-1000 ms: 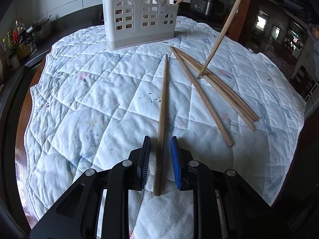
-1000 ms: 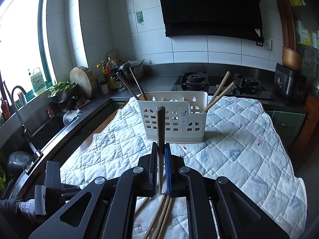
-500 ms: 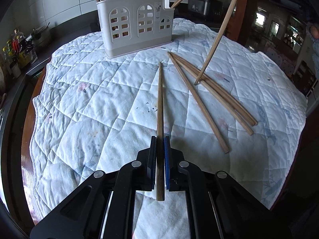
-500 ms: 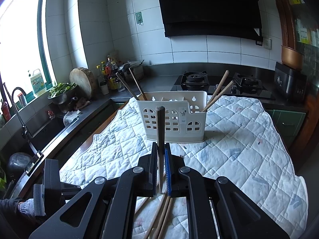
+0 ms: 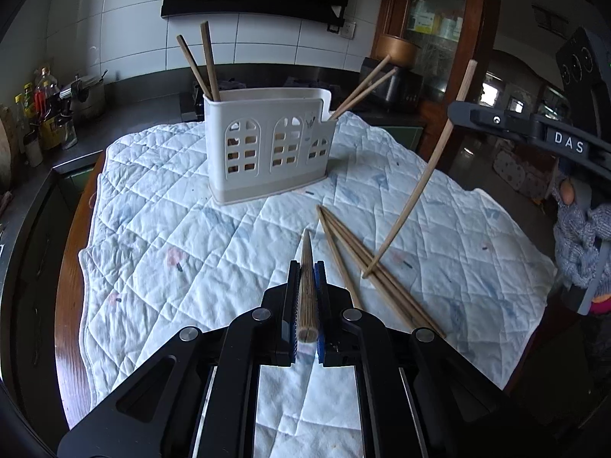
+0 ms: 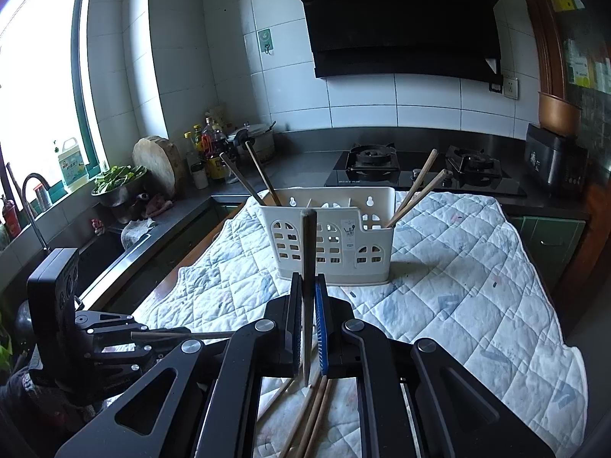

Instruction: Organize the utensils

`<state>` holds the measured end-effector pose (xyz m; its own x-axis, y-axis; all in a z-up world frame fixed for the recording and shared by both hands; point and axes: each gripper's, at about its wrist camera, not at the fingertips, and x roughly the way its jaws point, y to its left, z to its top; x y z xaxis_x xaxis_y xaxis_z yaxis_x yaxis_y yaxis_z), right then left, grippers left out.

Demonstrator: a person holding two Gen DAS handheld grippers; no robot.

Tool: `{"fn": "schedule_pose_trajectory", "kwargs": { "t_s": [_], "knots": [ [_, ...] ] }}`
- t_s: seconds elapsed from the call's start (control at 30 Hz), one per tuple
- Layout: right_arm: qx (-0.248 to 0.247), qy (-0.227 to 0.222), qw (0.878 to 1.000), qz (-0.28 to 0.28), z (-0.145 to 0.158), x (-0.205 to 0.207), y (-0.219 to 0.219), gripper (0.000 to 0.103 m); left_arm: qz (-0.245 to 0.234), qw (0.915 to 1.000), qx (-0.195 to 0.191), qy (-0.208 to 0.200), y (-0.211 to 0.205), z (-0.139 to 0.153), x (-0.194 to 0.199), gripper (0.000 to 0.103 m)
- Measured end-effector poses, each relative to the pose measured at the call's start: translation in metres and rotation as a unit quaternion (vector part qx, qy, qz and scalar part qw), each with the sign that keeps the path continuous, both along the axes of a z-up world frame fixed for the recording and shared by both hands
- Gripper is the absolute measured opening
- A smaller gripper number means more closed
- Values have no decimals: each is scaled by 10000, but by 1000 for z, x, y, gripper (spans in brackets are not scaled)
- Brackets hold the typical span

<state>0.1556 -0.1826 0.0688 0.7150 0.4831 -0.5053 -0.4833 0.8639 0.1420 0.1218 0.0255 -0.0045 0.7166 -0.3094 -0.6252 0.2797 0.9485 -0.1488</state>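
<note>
Since the earlier frame the left tool (image 5: 306,301) has lifted its chopstick (image 5: 306,286) off the quilted cloth (image 5: 160,236); the stick, which lay flat and long on the cloth before, now points forward toward the white holder (image 5: 267,145) with its tip in the air. Both jaws of the left tool are closed tight on this chopstick, and its cut end shows between the pads.

The right tool (image 6: 307,328) is almost where it was. Its jaws are closed on a second chopstick (image 6: 308,267), which stands nearly upright between them, in front of the holder (image 6: 328,236). From the left wrist view the same stick (image 5: 424,175) slants down from the right tool (image 5: 527,129), and its lower tip comes close to the loose chopsticks; I cannot tell whether it touches them.

Three loose chopsticks (image 5: 366,263) lie on the cloth in front of the holder, a little to its right, fanning out from one point. In the right wrist view they show below the tool (image 6: 309,416).

The holder stands on the cloth toward the far side of the surface. Two chopsticks (image 5: 202,65) lean out of its left end and two more (image 5: 362,87) lean out of its right end. Behind the holder there are the stove (image 6: 416,164) and the dark hood (image 6: 404,19). Left of the holder, along the counter, stand bottles (image 6: 208,145) and a sink (image 6: 95,259).
</note>
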Motion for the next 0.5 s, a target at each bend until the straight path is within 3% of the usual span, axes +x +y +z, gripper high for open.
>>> {"fn": "schedule_pose_trajectory", "kwargs": {
  "t_s": [0.27, 0.5],
  "knots": [
    [-86, -203, 9998, -6, 30, 22, -2, 7, -60, 9996, -260, -127, 5, 36, 28, 6],
    [-1, -481, 9988, -86, 75, 56, -8, 7, -149, 9988, -289, -368, 3, 82, 59, 6]
  ]
}}
